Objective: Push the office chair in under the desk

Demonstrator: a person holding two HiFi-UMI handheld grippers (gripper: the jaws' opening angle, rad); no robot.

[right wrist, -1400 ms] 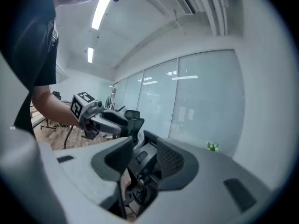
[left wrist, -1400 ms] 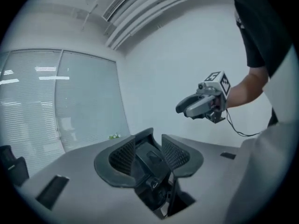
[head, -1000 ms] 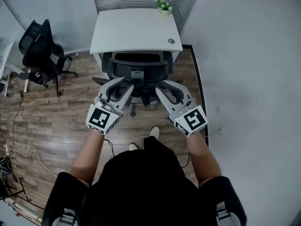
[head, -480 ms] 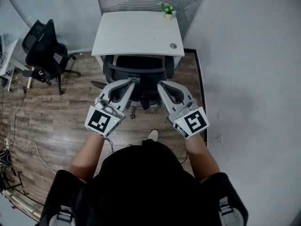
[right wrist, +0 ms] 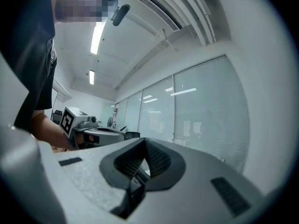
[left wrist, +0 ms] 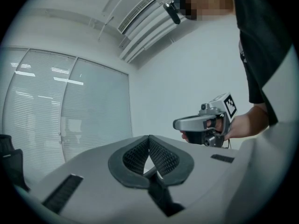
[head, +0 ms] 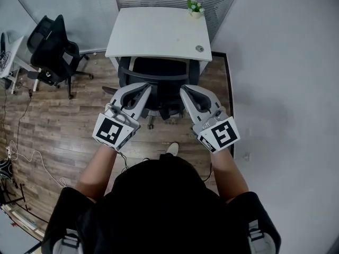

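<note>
1. My left gripper [left wrist: 149, 138] has its jaws brought together, the ribbed pads meeting at the tip with nothing between them
2. My right gripper [right wrist: 144, 142] is the same: jaws together, nothing clamped
3. In the head view both grippers sit at the centre of the frame, side by side and apart, their tips pointing up-frame at the top rail of the office chair [head: 159, 72]; I cannot tell whether the tips touch the backrest or sit just short of it
4. My bare forearms reach out from the bottom of the frame, spread a little, and each marker cube faces up toward my head
5. The office chair stands between the grippers and the white desk [head: 159, 33], its seat front at or just under the desk's near edge and its backrest out over the wooden floor [head: 69, 126]
6. A small potted plant [head: 195, 8] sits at the desk's far right corner
7. A grey wall [head: 275, 89] runs close along the right of the desk and chair; to the left is open floor, with a second black chair [head: 53, 49] at upper left and a loose cable [head: 26, 168] at lower left
</note>
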